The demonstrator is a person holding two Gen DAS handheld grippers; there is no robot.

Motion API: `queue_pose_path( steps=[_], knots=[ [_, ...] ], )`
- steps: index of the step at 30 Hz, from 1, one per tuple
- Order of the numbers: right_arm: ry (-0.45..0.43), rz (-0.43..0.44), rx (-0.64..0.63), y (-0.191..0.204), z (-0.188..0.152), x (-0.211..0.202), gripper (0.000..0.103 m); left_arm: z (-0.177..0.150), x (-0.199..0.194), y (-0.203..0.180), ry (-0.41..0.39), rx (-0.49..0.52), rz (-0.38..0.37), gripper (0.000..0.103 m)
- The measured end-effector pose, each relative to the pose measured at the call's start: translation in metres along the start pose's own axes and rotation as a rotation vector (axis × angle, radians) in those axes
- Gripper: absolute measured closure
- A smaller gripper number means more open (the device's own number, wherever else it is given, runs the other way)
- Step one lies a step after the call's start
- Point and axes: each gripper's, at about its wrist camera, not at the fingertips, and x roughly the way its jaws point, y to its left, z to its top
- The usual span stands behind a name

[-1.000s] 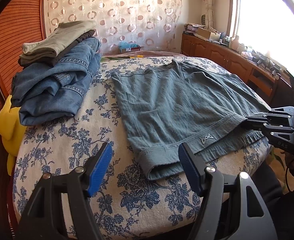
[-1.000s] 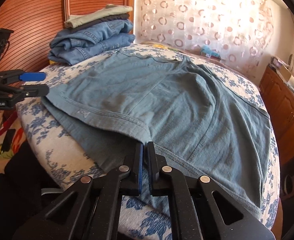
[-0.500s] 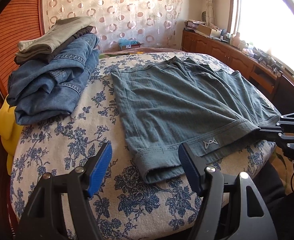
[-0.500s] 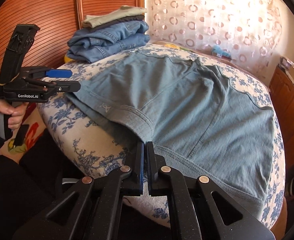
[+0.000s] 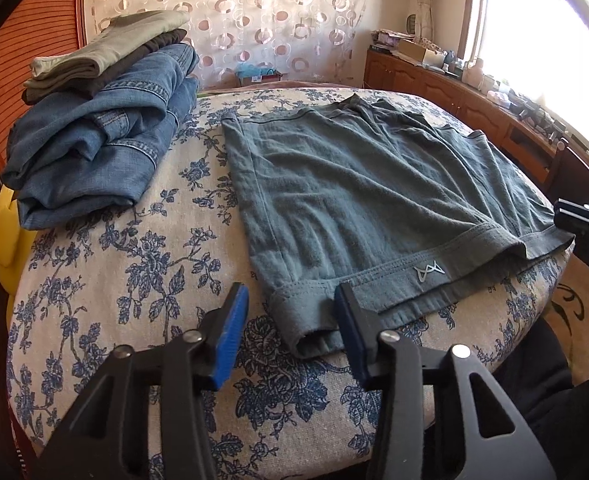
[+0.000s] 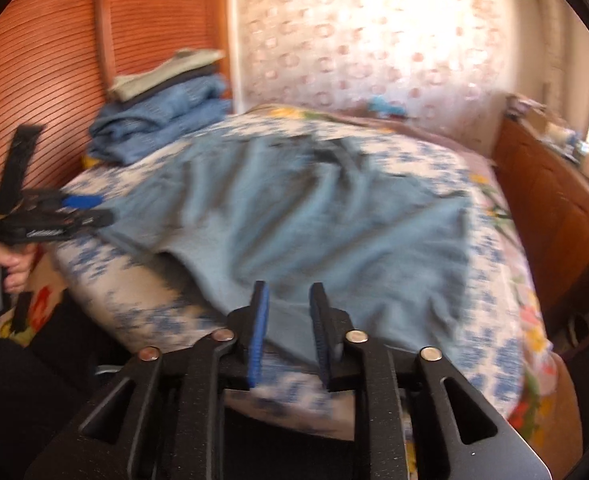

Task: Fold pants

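Left wrist view shows the left gripper (image 5: 290,320) closing, jaws apart around the pants (image 5: 374,184) corner, while the right gripper (image 6: 288,320) is opening, empty.

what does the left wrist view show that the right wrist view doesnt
Only the left wrist view: the small logo on the hem of the grey-blue pants, the window and the yellow cushion, all sharp. The left gripper stands open, jaws just closing, the hem corner between them.

Only the right wrist view, blurred: the hand holding the left gripper, and the right gripper seen from behind, open, jaws just opening, pants below them.

Both: the pants, the folded clothes stack, the floral bed cover, the patterned curtain.
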Motion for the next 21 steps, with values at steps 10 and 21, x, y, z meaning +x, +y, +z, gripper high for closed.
queue_pose_path(
  steps=[10,21],
  knots=[
    [0.044,-0.188,0.163,-0.069,-0.032,0.004,0.073,-0.007,-0.014,0.005,-0.023,0.002,0.005,0.096],
    [0.037,-0.164,0.231,-0.079,-0.043,-0.013,0.070,-0.009,-0.022,0.003,-0.027,-0.004,0.010,0.081]
  ],
)
